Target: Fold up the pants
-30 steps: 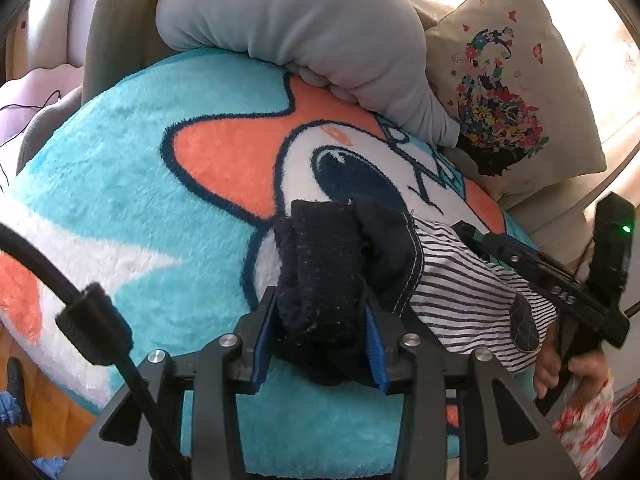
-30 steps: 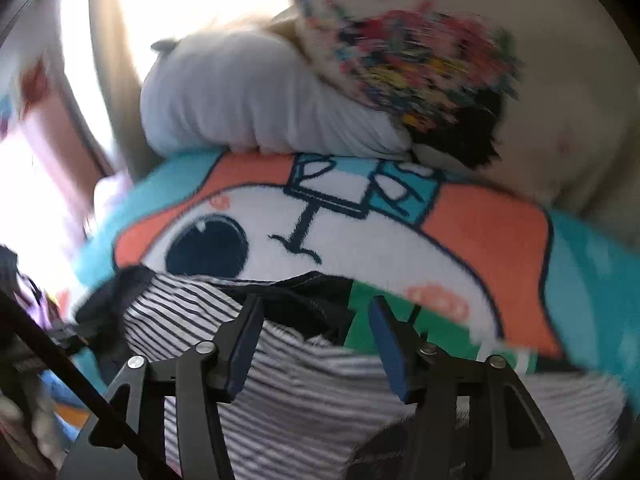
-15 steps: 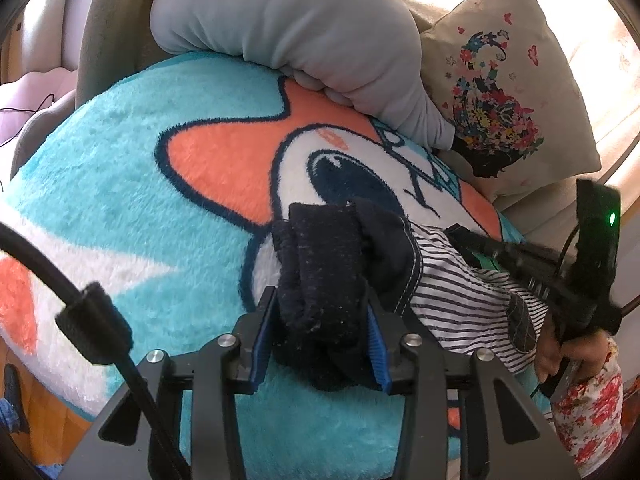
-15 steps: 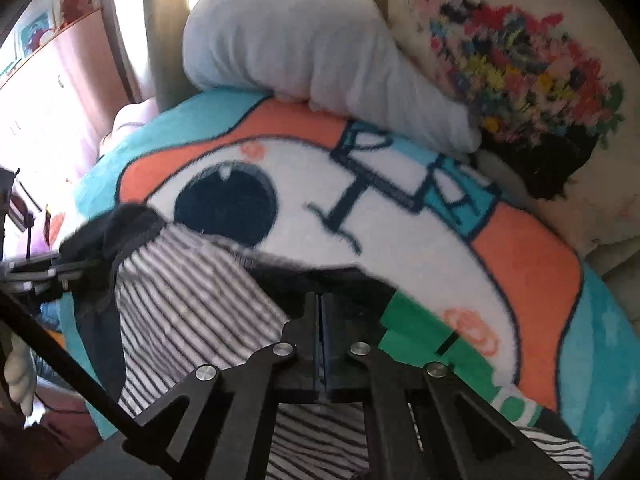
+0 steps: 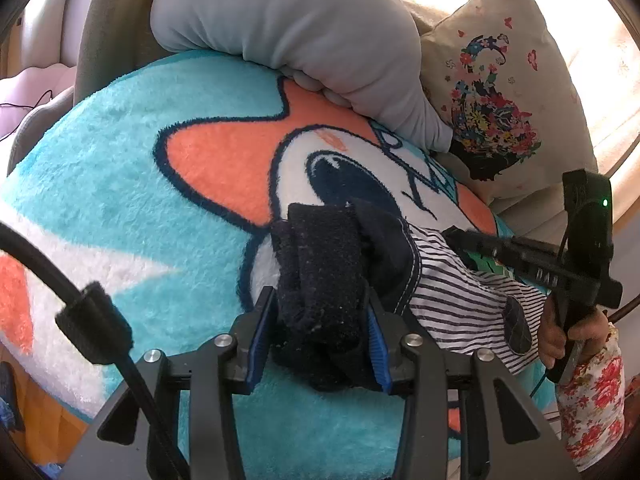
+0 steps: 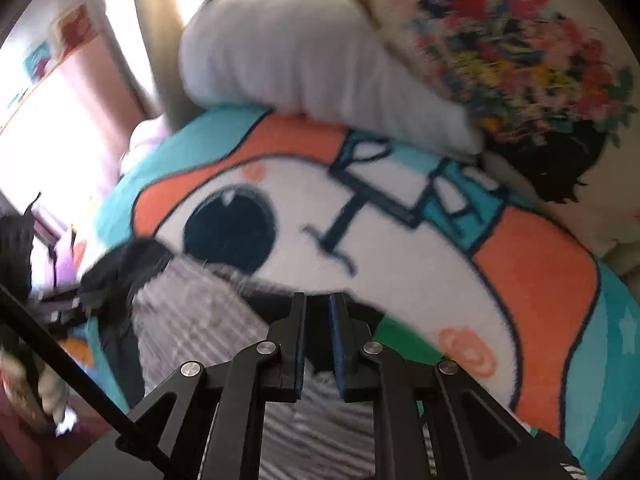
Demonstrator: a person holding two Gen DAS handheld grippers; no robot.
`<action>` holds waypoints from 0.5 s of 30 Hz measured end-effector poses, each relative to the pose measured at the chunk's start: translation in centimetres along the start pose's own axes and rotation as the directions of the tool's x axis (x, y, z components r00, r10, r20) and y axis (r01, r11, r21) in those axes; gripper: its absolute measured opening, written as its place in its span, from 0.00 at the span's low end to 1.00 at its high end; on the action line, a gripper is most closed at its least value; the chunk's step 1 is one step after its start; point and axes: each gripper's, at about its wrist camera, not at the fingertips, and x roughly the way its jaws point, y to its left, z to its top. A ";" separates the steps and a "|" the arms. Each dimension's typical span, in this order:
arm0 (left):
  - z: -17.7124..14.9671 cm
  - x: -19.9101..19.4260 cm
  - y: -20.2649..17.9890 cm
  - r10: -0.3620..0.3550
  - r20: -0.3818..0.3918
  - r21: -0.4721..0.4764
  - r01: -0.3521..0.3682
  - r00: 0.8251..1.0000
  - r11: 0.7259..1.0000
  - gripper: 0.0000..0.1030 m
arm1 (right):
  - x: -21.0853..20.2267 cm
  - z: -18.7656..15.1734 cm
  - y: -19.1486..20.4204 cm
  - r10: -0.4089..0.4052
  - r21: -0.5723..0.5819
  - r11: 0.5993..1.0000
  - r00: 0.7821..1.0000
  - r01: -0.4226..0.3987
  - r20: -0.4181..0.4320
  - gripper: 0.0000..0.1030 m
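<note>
The striped pants with a dark navy cuff lie on a plush cartoon blanket. My left gripper is shut on the bunched navy cuff, blue pads on each side of it. The right gripper shows at the right of the left wrist view, reaching over the far edge of the pants. In the right wrist view the right gripper has its jaws nearly together over the dark edge of the striped fabric; a narrow gap shows and the view is blurred.
A grey cushion and a cream floral pillow lie at the back of the blanket. The person's hand in a floral sleeve holds the right gripper at the right edge. A cable hangs at the left front.
The right gripper closed from wide open onto the pants' dark edge, then parted slightly and shifted; its view is blurred by motion. The left gripper keeps its hold on the cuff, barely moved.
</note>
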 end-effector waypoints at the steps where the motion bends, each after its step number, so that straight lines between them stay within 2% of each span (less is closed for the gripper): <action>1: 0.0 0.0 0.0 -0.001 0.000 -0.001 0.001 1.000 1.000 0.40 | 0.3 -0.2 0.3 0.011 -0.019 1.000 1.000 -0.011 -0.023 0.11; 2: 0.0 0.0 0.0 -0.001 0.000 -0.001 0.001 1.000 1.000 0.40 | 0.7 -0.4 0.5 0.015 -0.038 0.999 0.999 -0.017 -0.048 0.13; 4: 0.0 0.1 0.0 0.000 0.001 -0.003 0.000 1.000 1.000 0.40 | 1.8 -0.8 0.9 0.010 -0.079 0.997 0.996 -0.017 -0.083 0.34; 5: 0.0 0.1 -0.1 0.002 0.001 -0.003 -0.002 1.000 1.000 0.40 | 2.3 -1.0 1.1 -0.010 -0.105 0.994 0.996 0.001 -0.087 0.37; 6: 0.0 0.1 -0.2 0.005 0.001 -0.001 -0.005 1.000 1.000 0.41 | 2.4 -1.0 1.4 -0.033 -0.133 0.991 0.997 0.024 -0.067 0.43; 8: 0.0 0.1 -0.2 0.006 0.002 -0.001 -0.006 1.000 1.000 0.41 | 2.7 -1.1 1.6 -0.075 -0.165 0.984 0.996 0.067 -0.047 0.45; 9: 0.1 0.1 -0.2 0.003 0.001 -0.001 -0.003 1.000 1.000 0.41 | 2.8 -1.1 1.5 -0.066 -0.157 0.986 0.996 0.058 -0.053 0.38; 10: 0.1 0.1 -0.2 0.003 0.000 -0.002 -0.003 1.000 1.000 0.41 | 2.6 -1.1 1.6 -0.053 -0.148 0.988 0.997 0.044 -0.061 0.15; 11: 0.1 0.1 -0.3 0.001 0.000 -0.004 -0.001 1.000 1.000 0.41 | 2.3 -1.3 2.0 -0.044 -0.160 0.987 0.997 0.033 -0.065 0.05; 13: 0.1 0.1 -0.2 -0.001 -0.001 -0.004 0.001 1.000 1.000 0.42 | 2.2 -1.6 2.5 -0.017 -0.167 0.986 0.996 0.003 -0.083 0.01; 15: 0.1 0.1 -0.1 -0.003 0.001 -0.005 0.003 1.000 1.000 0.42 | 2.0 -1.8 2.9 -0.051 -0.168 0.985 0.997 0.040 -0.066 0.00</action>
